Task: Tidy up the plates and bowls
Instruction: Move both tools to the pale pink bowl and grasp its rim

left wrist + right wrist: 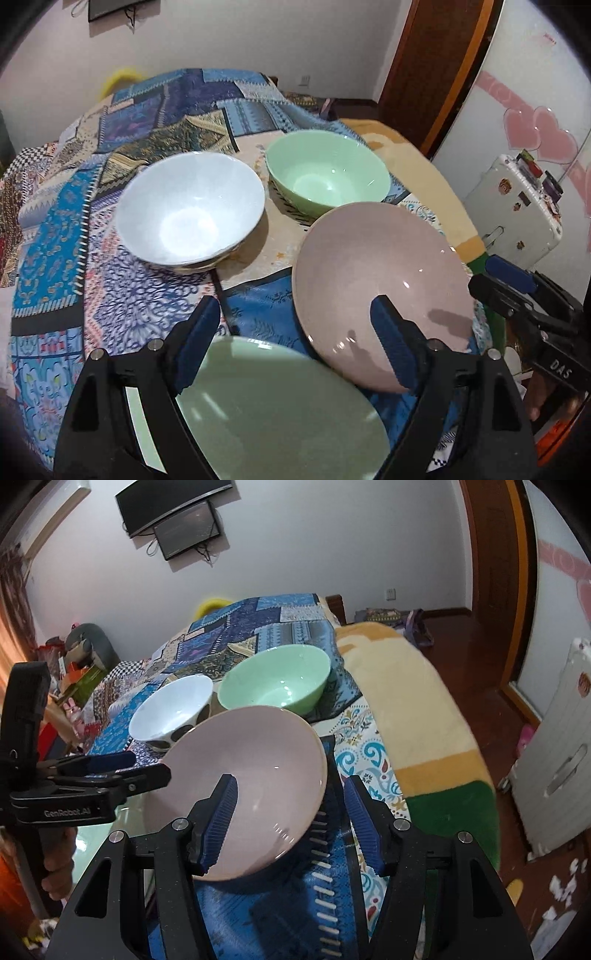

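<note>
The left gripper [295,332] jaws are wide open over the green plate [273,406]. The right gripper [291,819] jaws sit half open around the pink bowl [243,775] rim, not squeezing it.

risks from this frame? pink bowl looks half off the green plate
1. The pink bowl sits tilted, apparently propped on the green plate; it may slide or rock once nudged.
2. The right gripper straddles its rim with the pads not pressing; closing off-centre could tip it.
3. The left gripper, open, is close by; the two grippers could collide.
</note>
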Motion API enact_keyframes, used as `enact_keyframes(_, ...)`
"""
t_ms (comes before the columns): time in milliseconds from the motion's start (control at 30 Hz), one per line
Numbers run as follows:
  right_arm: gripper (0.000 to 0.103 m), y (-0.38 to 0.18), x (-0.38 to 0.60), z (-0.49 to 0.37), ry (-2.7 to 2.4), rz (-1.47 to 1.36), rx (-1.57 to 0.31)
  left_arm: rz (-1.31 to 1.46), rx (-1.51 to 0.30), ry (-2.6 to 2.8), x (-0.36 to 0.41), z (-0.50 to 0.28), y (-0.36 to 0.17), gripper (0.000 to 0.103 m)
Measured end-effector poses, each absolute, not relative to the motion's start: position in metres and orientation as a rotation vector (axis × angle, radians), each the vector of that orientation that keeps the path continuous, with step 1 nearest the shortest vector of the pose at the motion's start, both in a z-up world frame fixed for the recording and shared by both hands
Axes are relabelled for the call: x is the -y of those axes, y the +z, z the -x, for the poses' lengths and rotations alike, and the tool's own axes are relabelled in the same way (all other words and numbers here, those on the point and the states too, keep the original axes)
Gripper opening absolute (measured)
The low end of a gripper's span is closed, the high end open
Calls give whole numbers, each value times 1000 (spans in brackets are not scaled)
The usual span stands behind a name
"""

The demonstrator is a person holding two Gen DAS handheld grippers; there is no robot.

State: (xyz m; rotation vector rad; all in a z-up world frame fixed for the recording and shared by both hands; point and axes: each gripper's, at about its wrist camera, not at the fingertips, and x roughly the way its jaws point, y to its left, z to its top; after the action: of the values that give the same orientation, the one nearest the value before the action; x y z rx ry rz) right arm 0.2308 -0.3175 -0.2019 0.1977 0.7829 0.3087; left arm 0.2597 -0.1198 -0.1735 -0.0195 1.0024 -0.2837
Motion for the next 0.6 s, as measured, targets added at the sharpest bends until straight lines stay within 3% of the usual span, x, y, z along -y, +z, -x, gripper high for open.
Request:
enact_keyframes(133,56,-211,318,-234,312,-233,-798,27,-1036,-285,125,-272,-188,82)
enact_keyframes(233,52,-214,319,-233,308,-253,-803,35,-1059,-289,127,-279,-197,76)
enact_keyframes(333,47,-219,320,-235,320,-277,-819,49,-1079,-300,128,-284,-204,63)
enact_keyframes(467,37,-227,319,-237,333,-295,-847,50,-1091,-312,131,-288,-210,47)
enact_keyframes(600,24,-233,316,-238,345,-301,-870,55,-1126,-331,134,-290,-218,41)
